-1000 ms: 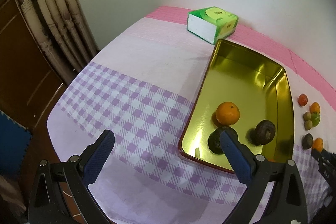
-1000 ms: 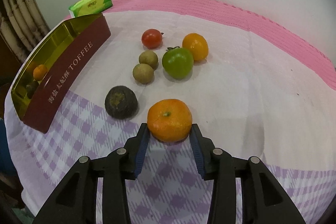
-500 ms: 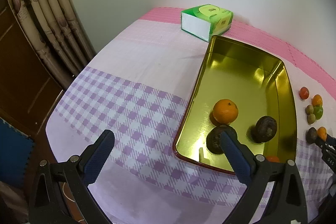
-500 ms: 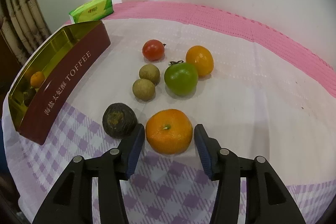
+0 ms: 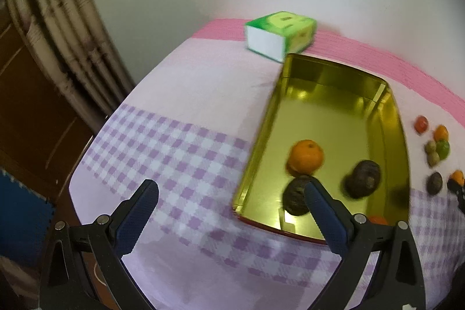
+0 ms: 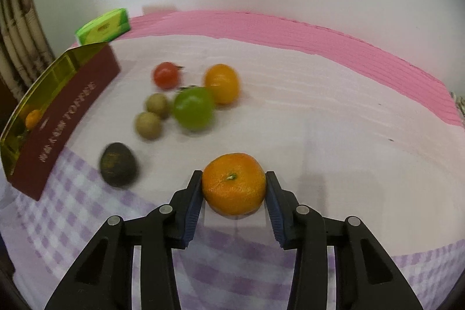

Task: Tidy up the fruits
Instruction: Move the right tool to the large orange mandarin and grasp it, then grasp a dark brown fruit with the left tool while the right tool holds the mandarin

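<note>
My right gripper (image 6: 234,182) is shut on an orange mandarin (image 6: 234,183) and holds it above the cloth. On the table behind it lie a dark fruit (image 6: 118,164), two small brown fruits (image 6: 148,125), a green tomato (image 6: 193,108), a yellow-orange fruit (image 6: 222,83) and a red tomato (image 6: 165,75). The gold toffee tin (image 5: 386,118) holds an orange (image 5: 306,156) and two dark fruits (image 5: 363,179). My left gripper (image 5: 231,201) is open and empty, near the tin's front left corner.
A green tissue box (image 5: 279,34) stands behind the tin by the wall. Curtains (image 5: 58,28) and a brown door are at the left. The table edge drops off at the front and left. The tin's red side (image 6: 66,118) reads TOFFEE.
My right gripper closed on the mandarin and lifted it off the cloth. My left gripper drew back a little from the tin, still open.
</note>
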Demonstrator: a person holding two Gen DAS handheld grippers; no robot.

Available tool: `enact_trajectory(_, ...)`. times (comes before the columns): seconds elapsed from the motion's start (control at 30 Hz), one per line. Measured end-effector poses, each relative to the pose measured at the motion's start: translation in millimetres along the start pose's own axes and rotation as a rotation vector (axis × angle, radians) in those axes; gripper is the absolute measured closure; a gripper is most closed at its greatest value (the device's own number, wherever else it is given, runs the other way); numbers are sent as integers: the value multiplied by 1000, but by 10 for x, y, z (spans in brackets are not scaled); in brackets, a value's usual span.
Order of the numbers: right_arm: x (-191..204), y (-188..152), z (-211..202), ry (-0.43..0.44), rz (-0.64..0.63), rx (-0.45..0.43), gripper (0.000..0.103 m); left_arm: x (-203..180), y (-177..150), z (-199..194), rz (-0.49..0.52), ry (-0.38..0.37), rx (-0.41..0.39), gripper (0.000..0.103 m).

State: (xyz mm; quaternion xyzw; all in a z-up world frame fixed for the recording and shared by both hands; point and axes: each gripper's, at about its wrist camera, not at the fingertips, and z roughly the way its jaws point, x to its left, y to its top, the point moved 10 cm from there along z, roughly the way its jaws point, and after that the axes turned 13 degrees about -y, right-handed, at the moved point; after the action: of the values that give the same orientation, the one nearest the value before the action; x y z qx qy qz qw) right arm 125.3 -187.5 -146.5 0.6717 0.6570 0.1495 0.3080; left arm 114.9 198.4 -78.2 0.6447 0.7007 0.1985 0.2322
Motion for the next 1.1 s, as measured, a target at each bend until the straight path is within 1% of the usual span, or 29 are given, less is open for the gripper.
enact_trajectory(0.17, -319, -19, 69, -21, 44, -6, 60, -583, 92, -124, 132, -72, -28, 3)
enact_trajectory(0.3, -450, -40, 82, -36, 39, -11, 60, -1129, 173, -148, 170, -163, -38, 3)
enact_trajectory(0.4, -537, -57, 92, -39, 58, -9, 60, -1476, 199, -110, 211, -197, -36, 3)
enact_trajectory(0.53, -655, -69, 114, -54, 76, -15, 60, -1875, 143, -11, 257, -246, 0, 3)
enact_trajectory(0.63, -703, -66, 124, -59, 85, -35, 60, -2098, 73, 65, 290, -263, 15, 3)
enact_trajectory(0.8, -690, -60, 133, -59, 87, -42, 60, -2363, -139, 254, 315, -306, 99, 3)
enact_trajectory(0.97, -692, -65, 131, -60, 87, -42, 60, -2550, -242, 400, 345, -329, 139, 3)
enact_trajectory(1.03, -708, -73, 123, -60, 87, -43, 60, -2600, -266, 452, 345, -339, 152, 10)
enact_trajectory(1.1, -708, -72, 124, -60, 87, -43, 60, -2679, -294, 536, 345, -362, 173, 25)
